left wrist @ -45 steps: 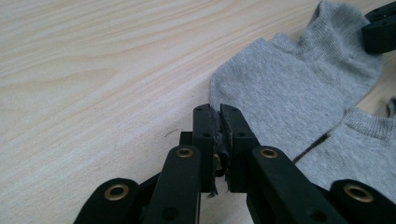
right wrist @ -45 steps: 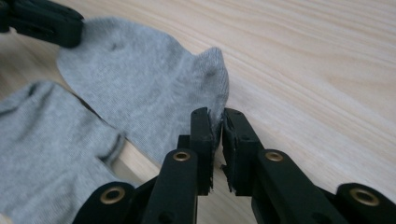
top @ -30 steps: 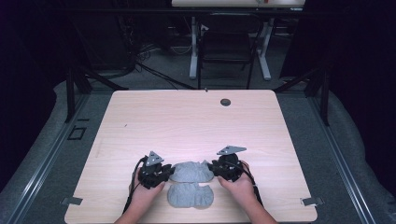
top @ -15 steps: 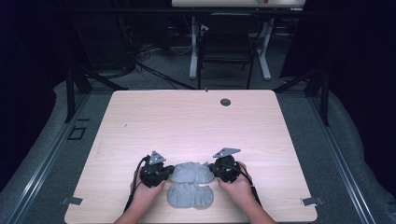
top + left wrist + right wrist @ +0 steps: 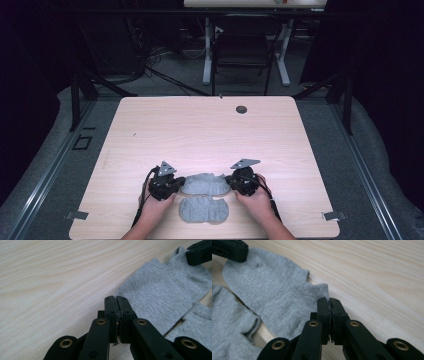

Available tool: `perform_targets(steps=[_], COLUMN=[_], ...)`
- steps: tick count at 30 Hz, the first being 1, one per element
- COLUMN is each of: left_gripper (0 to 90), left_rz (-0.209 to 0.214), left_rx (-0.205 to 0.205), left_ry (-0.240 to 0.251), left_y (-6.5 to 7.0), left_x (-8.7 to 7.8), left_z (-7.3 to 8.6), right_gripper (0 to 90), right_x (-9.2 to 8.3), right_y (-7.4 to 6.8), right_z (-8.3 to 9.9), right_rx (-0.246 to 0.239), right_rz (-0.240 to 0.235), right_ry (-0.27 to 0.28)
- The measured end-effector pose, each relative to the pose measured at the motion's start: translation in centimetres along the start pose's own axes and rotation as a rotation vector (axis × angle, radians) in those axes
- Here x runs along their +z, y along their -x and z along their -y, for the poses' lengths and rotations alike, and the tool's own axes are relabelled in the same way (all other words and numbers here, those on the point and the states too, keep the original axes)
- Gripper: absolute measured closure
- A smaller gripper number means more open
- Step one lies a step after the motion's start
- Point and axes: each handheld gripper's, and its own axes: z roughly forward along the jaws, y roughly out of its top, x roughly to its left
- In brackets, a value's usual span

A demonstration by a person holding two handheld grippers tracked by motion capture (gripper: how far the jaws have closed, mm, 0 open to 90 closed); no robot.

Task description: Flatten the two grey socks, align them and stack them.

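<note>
Left tool (image 5: 176,183) and right tool (image 5: 231,182) each pinch an end of the far sock (image 5: 204,183); a second sock (image 5: 203,209) lies at 6 o'clock, nothing blocking on the tabletop (image 5: 200,130).

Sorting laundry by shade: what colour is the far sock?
Plain light grey sock, clearest in the right gripper view.

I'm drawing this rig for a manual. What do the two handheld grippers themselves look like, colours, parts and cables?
Both are black. The left gripper and right gripper each carry a grey three-cornered plate on top, and a black cable trails back from each beside the bare forearm. Up close, the left gripper and right gripper have flat black jaws on linked black bars, joined by brass-coloured rivets.
</note>
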Motion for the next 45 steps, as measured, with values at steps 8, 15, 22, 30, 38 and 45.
perform_targets(steps=[8,15,22,30,38,45], left_gripper=[87.9,87.9,87.8,87.8,87.8,87.7], left_rz=[0.002,0.007,0.008,0.011,0.02,0.028], left_rx=[-0.008,-0.018,-0.012,-0.014,0.0,0.017], left_ry=[0.015,0.027,0.033,0.054,0.072,0.091], left_y=[0.0,-0.1,-0.3,-0.2,0.2,0.7], left_x=[-0.2,-0.4,-0.7,-1.3,-1.9,-2.8], left_z=[-0.1,-0.2,-0.3,-0.7,-1.2,-1.8], right_gripper=[87.4,87.3,87.4,87.0,87.0,87.0], right_x=[-0.2,-0.3,-0.4,-0.7,-1.4,-2.4], right_y=[0.0,-0.3,-0.6,-0.9,-1.1,-1.4], right_z=[-0.1,-0.8,-1.4,-1.9,-2.3,-2.8], right_rx=[0.019,0.015,0.009,-0.007,-0.016,-0.029], right_rz=[-0.023,-0.034,-0.036,-0.028,-0.04,-0.047], right_ry=[0.011,0.023,0.032,0.045,0.063,0.082])
